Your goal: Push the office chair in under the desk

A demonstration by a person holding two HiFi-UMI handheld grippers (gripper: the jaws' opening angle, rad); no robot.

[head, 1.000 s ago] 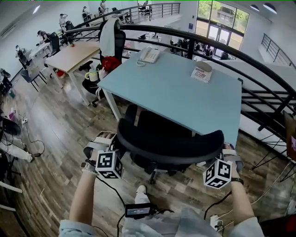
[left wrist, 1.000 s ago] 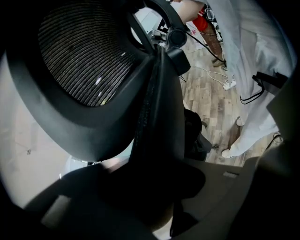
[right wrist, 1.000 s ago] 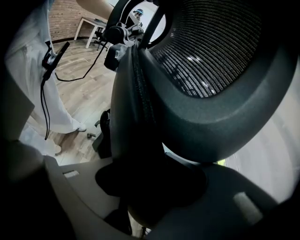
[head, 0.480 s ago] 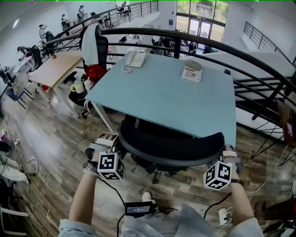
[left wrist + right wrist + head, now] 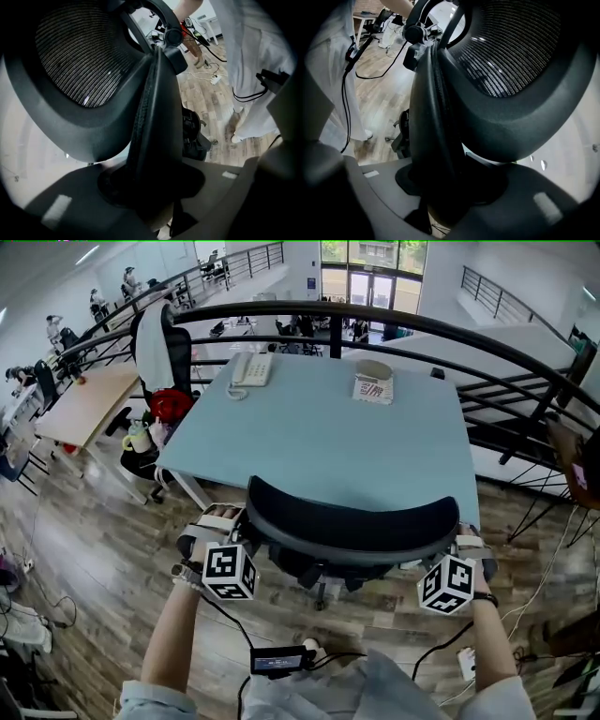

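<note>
Far left, a neighbouring chair (image 5: 155, 334) with a white cloth over it, well apart, not involved. Left gripper (image 5: 225, 532) is clamped on the left edge of the office chair (image 5: 352, 529) backrest. In the left gripper view the jaws of the left gripper (image 5: 150, 190) pinch the dark rim of the backrest (image 5: 152, 112), pads on both sides and mesh panel above. The seat is mostly hidden beneath the desk (image 5: 309, 442), and the backrest top sits right at the near edge of the tabletop; can't tell if it touches. On the desk, a phone (image 5: 246, 369) at the far left corner and a small printed item (image 5: 373, 385) at far centre. Right gripper (image 5: 461, 549) pinches the right edge of the backrest the same way; in the right gripper view the right gripper (image 5: 450, 187) has the rim (image 5: 436, 108) squeezed between its pads. Railing (image 5: 506, 362) curves behind and to the right. Task looks nearly done, likely a last short push left. Risks: pushing harder on one side would swivel the chair or veer the castors, so the base could catch the desk leg (image 5: 190, 493) on the left. Pushing too far would knock the backrest or the grippers into the table edge and jolt the phone. The rim is curved and smooth, so the jaws could slide off if the force goes sideways rather than forward.
</note>
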